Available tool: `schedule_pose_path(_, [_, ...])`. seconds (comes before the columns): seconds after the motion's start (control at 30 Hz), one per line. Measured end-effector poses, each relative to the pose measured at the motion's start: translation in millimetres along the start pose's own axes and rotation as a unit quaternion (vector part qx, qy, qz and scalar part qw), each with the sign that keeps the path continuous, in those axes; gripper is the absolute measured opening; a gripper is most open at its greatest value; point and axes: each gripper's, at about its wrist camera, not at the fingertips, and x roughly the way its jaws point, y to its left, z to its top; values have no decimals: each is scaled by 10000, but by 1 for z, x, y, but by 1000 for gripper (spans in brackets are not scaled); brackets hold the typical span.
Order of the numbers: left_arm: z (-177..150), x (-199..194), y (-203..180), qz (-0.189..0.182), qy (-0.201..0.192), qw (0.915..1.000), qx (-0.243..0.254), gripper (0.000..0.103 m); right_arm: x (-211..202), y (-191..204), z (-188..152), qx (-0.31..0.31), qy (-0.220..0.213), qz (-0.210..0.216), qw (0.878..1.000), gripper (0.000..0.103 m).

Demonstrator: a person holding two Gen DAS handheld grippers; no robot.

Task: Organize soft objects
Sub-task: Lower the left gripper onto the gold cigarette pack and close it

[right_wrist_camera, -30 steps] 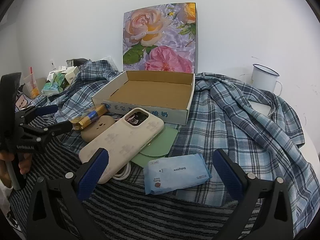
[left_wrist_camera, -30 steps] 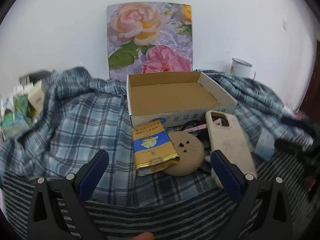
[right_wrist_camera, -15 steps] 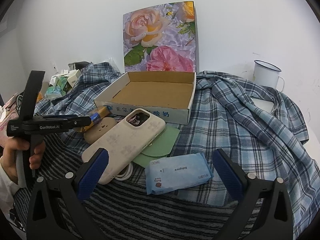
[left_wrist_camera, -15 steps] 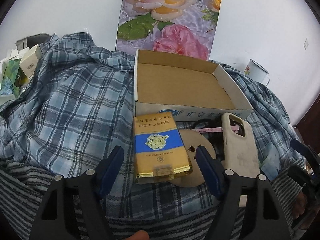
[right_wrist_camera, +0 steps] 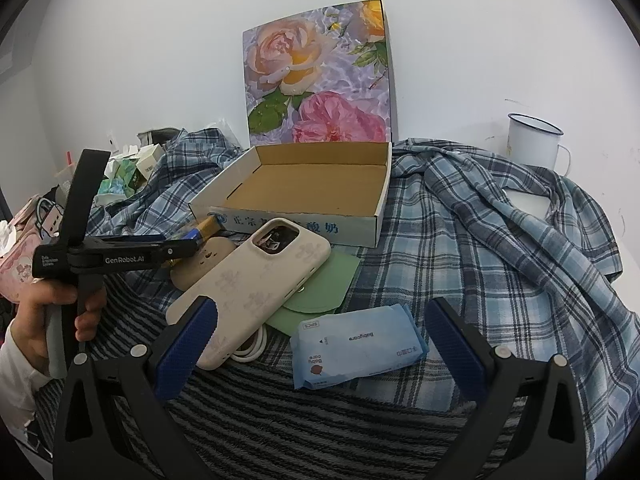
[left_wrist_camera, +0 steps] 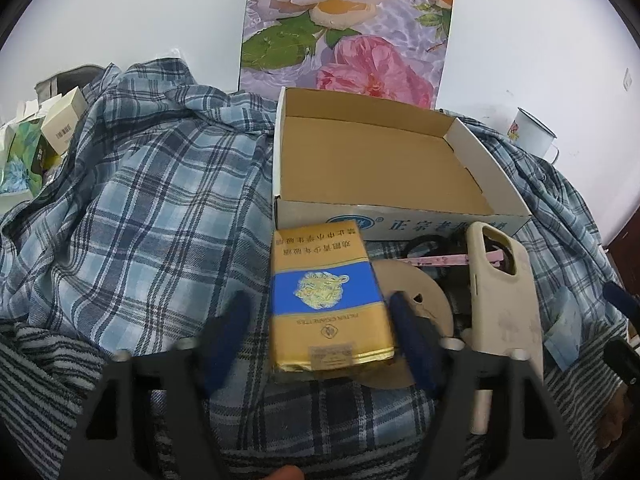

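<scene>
Cigarettes (left_wrist_camera: 330, 300), a gold and blue pack, lie on the plaid shirt (left_wrist_camera: 152, 216) just in front of the open cardboard box (left_wrist_camera: 380, 168), and your left gripper (left_wrist_camera: 320, 320) straddles that pack: its fingers (left_wrist_camera: 412, 336) have just been closing, the pack sits between them, and a gap shows on the left side, so they do not clamp it yet. The pack's right edge overlaps a round beige case (left_wrist_camera: 416, 320), beside which a beige phone case (left_wrist_camera: 500, 296) lies. Your right gripper (right_wrist_camera: 320, 332) hovers with its fingers wide apart and nothing held; in front of it, on the striped blanket (right_wrist_camera: 320, 420), rest the blue wet-wipes pack (right_wrist_camera: 356, 344), a green pouch (right_wrist_camera: 324, 284) and the phone case on a white cable (right_wrist_camera: 250, 350). A floral board (right_wrist_camera: 316, 76) leans on the wall behind the box, and a white enamel mug (right_wrist_camera: 534, 140) stands at the far right.
</scene>
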Motion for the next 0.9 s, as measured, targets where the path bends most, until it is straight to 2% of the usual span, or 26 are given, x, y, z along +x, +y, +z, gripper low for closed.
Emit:
schedule_pose_path(0.23, [-3, 0, 0, -1, -82, 10000, 15, 56, 1, -1, 0, 2, 49, 4, 10000, 103])
schedule_pose_path(0.4, [-5, -6, 0, -176, -193, 9997, 32, 55, 3, 0, 0, -7, 93, -22, 10000, 103])
schedule_pose_path(0.53, [-7, -13, -2, -324, -340, 9989, 67, 55, -10, 2, 1, -88, -212, 38, 9997, 103])
schedule_pose_path(0.6, [-8, -15, -3, -414, -375, 9984, 101, 55, -12, -1, 4, -40, -199, 156, 9997, 103])
schedule_pose_path(0.7, [-11, -20, -5, -505, -465, 9975, 182, 55, -8, -3, 9, -250, 48, -70, 9997, 103])
schedule_pose_path(0.8, [-13, -25, -8, -549, -537, 9967, 265, 55, 6, -4, 11, -642, 496, -397, 9959, 103])
schedule_pose_path(0.9, [-15, -29, -10, -549, -579, 9962, 337, 55, 22, -10, 6, -690, 844, -315, 9935, 103])
